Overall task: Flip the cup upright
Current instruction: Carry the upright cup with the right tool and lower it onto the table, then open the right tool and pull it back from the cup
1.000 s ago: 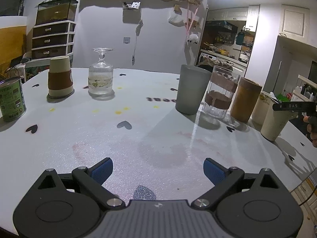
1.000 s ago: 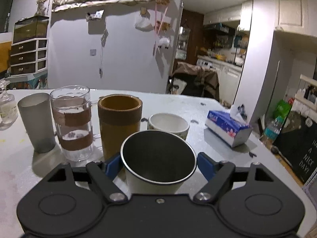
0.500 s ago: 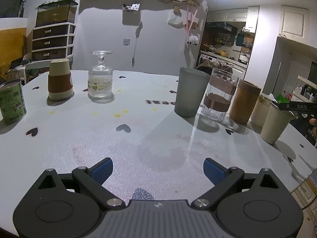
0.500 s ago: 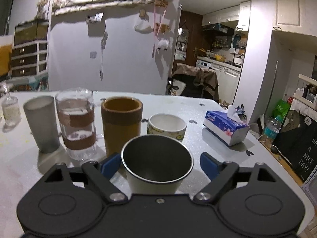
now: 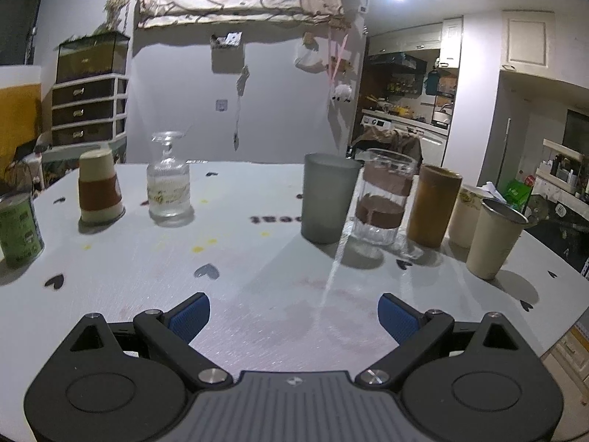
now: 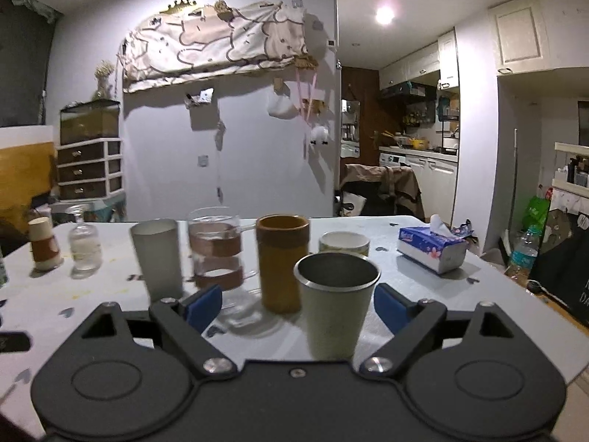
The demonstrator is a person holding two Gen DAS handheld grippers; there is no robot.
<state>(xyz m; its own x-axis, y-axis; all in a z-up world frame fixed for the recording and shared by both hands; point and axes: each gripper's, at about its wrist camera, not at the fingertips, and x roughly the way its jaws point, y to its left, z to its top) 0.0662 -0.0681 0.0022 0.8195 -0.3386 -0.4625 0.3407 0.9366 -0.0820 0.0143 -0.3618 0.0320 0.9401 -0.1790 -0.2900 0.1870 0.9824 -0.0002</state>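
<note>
Cup (image 6: 337,309) upright, mouth up (axis vertical) | right gripper (image 6: 298,304) wide, untouching

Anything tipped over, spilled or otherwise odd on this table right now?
Two vessels stand upside down at the far left: the paper cup with a brown sleeve and the stemmed glass, foot up. Small yellow spots mark the table near them. The five cups on the right, including the metal cup, stand upright.

Cup (image 6: 337,309): matt cream outside, dull metal rim. Table (image 5: 257,258): white, finely textured. Tumbler (image 5: 325,199): frosted grey.
</note>
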